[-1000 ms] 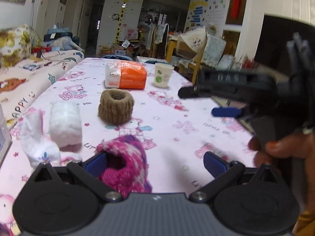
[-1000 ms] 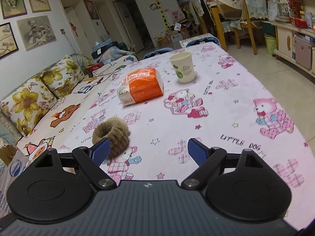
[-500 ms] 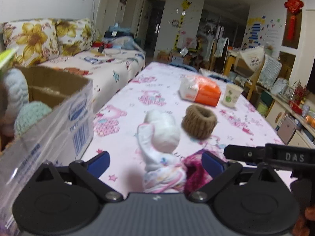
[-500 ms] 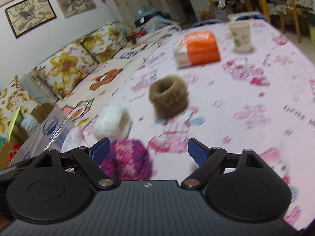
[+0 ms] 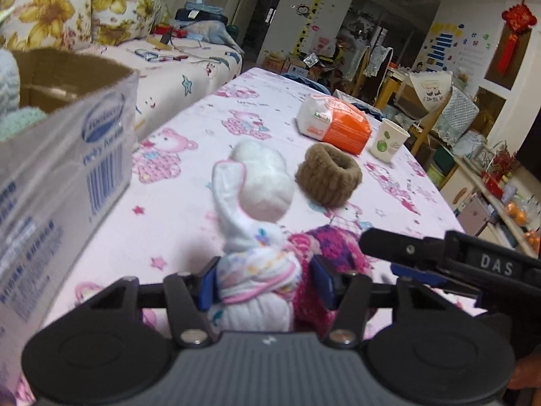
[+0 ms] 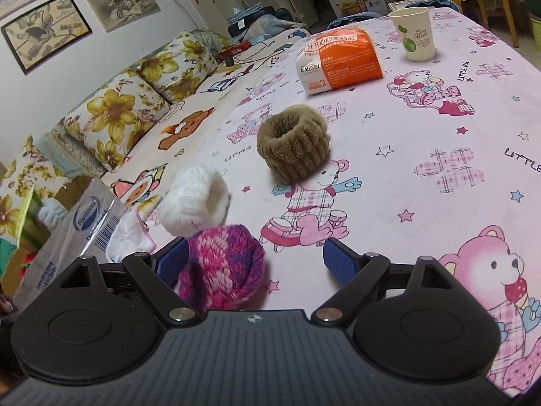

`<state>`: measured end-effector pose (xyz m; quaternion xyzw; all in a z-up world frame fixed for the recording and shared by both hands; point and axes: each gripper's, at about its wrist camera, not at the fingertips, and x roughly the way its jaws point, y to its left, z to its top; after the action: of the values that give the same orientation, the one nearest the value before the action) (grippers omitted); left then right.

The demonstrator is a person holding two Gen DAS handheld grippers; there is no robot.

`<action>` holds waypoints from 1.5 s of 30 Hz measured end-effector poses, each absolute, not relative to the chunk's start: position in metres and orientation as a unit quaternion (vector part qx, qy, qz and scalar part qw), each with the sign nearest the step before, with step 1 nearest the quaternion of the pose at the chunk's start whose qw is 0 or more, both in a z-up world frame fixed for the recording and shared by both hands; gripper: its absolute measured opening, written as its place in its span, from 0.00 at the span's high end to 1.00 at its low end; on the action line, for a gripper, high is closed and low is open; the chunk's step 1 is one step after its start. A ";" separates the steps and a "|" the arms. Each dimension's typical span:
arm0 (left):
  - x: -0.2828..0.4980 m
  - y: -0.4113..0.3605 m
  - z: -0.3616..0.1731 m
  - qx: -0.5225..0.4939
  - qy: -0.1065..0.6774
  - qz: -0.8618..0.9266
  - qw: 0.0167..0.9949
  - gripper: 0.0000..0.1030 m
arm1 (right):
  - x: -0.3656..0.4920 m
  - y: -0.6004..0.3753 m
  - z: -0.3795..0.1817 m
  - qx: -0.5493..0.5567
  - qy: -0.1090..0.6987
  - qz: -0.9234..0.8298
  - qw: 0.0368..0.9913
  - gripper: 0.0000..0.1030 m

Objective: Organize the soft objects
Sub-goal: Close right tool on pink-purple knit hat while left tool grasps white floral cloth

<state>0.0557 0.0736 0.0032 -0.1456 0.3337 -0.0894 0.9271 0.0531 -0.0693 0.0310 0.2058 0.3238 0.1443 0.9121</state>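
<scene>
A white sock bundle (image 5: 257, 280) with pastel stripes sits between the pads of my left gripper (image 5: 263, 284). The jaws are closing and both pads touch the sock. The sock's cuff (image 6: 130, 235) shows at the left in the right wrist view. A pink-purple knit piece (image 6: 223, 264) lies on the tablecloth between the jaws of my open right gripper (image 6: 257, 260), close to its left pad. Beyond lie a white fluffy ring (image 6: 194, 199) and a brown fluffy ring (image 6: 294, 142). The right gripper's fingers (image 5: 422, 248) reach in beside the knit piece (image 5: 338, 243).
A cardboard box (image 5: 67, 169) wrapped in printed plastic stands at the left with soft items inside. An orange tissue pack (image 6: 341, 61) and a paper cup (image 6: 414, 34) stand farther back. A sofa with floral cushions (image 6: 111, 118) runs along the table's left side.
My left gripper swung left from the pink knit piece to the white sock and its jaws narrowed around it. The right gripper swung left, bringing the knit piece between its jaws.
</scene>
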 end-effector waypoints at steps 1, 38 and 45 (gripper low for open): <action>0.055 0.072 0.003 -0.144 0.334 -0.094 0.927 0.45 | 0.053 -0.069 0.031 0.205 0.325 0.146 0.911 0.00; 0.046 0.079 0.006 -0.127 0.370 -0.149 0.908 0.31 | 0.053 -0.052 0.025 0.162 0.338 0.187 0.908 0.37; 0.043 0.072 0.009 -0.117 0.365 -0.159 0.910 0.63 | 0.048 -0.056 0.031 0.143 0.325 0.164 0.921 0.38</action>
<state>0.0428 0.0724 0.0091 -0.1174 0.3651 -0.1594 0.9097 0.0478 -0.0564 0.0312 0.1427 0.3245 0.1641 0.9205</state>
